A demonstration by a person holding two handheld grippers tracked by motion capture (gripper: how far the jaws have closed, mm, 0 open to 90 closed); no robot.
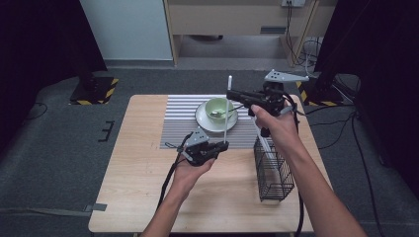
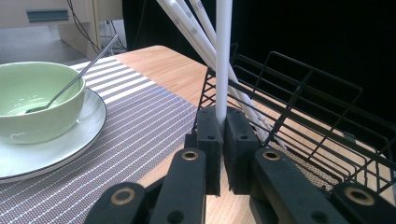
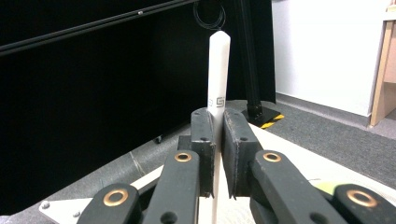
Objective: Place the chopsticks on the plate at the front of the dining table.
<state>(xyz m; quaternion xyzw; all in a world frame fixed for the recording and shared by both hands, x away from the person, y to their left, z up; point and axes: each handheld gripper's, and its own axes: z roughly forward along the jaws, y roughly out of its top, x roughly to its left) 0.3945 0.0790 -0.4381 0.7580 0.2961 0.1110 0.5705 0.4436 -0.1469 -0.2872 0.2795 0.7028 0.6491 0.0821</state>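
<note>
Both grippers are clamping the same white stick (image 1: pixel 228 108), which is standing upright above the table (image 1: pixel 138 187). The left gripper (image 1: pixel 221 146) is pinching its lower end between closed jaws, over the front edge of the striped mat (image 1: pixel 180 118). The right gripper (image 1: pixel 232 94) is squeezing it near the top, where a small printed mark is showing just above the jaws in the right gripper view.

Just behind the stick, a green bowl (image 1: pixel 218 107) with a spoon (image 1: pixel 221 113) in it is sitting on a white plate (image 1: pixel 203 121) near the far edge of the mat. To the right, near the table's right edge, a black wire basket (image 1: pixel 273 170) is standing with more white sticks (image 2: pixel 187 25) leaning in it. The near left part of the table is lying open, leaving free room there.
</note>
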